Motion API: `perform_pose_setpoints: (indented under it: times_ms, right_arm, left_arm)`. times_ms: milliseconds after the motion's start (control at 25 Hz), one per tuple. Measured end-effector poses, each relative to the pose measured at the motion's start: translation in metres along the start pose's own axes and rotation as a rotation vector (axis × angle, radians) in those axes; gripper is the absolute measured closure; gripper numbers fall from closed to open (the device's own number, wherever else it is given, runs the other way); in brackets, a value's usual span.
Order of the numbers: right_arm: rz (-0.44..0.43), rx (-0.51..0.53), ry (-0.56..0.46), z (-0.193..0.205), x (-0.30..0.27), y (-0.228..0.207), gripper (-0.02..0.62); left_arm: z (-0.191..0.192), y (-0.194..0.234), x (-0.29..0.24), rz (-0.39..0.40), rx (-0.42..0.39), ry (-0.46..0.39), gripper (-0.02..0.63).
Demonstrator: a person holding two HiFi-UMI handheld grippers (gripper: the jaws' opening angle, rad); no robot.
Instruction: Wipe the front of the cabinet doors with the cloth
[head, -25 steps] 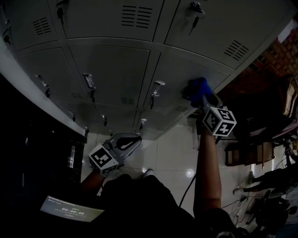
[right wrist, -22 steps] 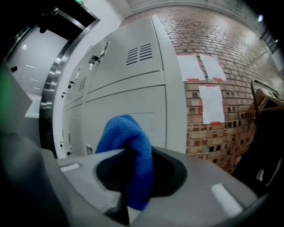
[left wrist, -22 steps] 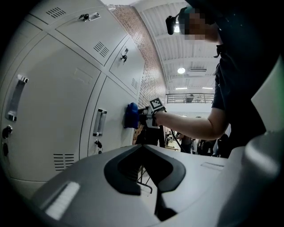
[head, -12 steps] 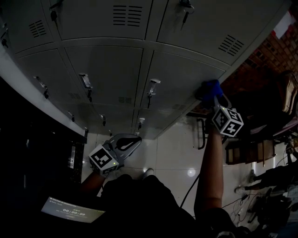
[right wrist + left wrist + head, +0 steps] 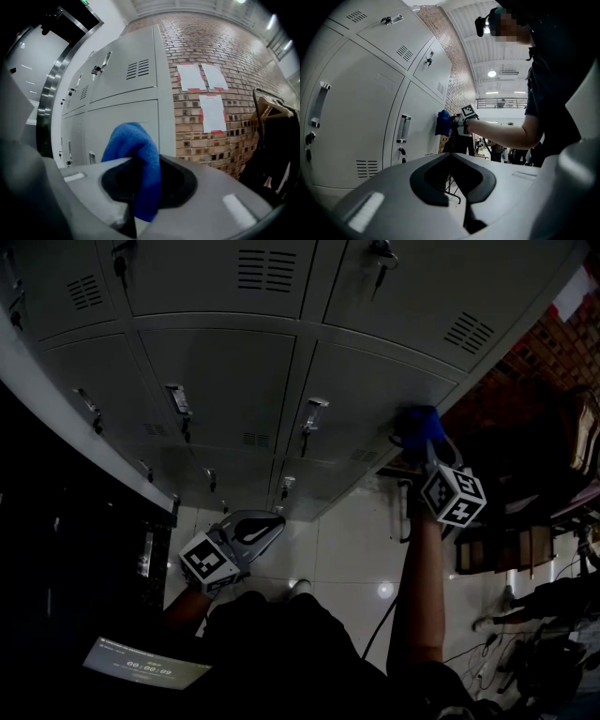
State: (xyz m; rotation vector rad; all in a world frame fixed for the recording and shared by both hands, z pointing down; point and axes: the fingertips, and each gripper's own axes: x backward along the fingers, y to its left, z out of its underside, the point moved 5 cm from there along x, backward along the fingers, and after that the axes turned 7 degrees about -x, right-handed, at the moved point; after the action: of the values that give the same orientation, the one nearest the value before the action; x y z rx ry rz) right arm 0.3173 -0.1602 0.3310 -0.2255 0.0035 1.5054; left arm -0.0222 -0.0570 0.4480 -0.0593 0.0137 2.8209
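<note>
Though dim, cabinet doors (image 5: 225, 381) by brick wall (image 5: 225, 61), cloth (image 5: 133, 150) tight between right gripper (image 5: 140, 185) jaws, left gripper (image 5: 452, 176) jaws together.

I seem to be in an industrial hall's locker area: grey vented metal lockers (image 5: 225, 381), red brick wall (image 5: 246, 56), glossy white floor tiles (image 5: 347, 549), high ribbed ceiling (image 5: 501, 51).

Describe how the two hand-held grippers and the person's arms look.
The left gripper and right gripper have pale grey moulded shells with dark recesses. Each carries a white cube with black square markers. The person wears a dark short-sleeved shirt.
</note>
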Motion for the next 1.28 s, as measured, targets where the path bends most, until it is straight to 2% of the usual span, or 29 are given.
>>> perform_pose_setpoints:
  times_ms: [200, 440, 680, 920, 1280]
  right_arm:
    - [-0.122, -0.029, 0.006, 0.008, -0.012, 0.057, 0.526]
    - [-0.251, 0.035, 0.083, 0.033, -0.039, 0.122, 0.526]
    - [-0.334, 0.07, 0.133, 0.054, -0.063, 0.168, 0.526]
    - [-0.363, 0.099, 0.167, 0.067, -0.084, 0.192, 0.526]
    - [-0.362, 0.103, 0.177, 0.07, -0.089, 0.185, 0.526]
  left_arm:
    - [-0.001, 0.0, 0.004, -0.003, -0.001, 0.002, 0.604]
    - [0.0, 0.004, 0.013, -0.019, 0.001, 0.001, 0.604]
    - [-0.001, 0.012, 0.029, -0.057, 0.006, 0.006, 0.605]
    - [0.001, 0.019, 0.043, -0.092, 0.012, 0.008, 0.604]
    - [0.005, 0.024, 0.044, -0.099, 0.013, 0.011, 0.604]
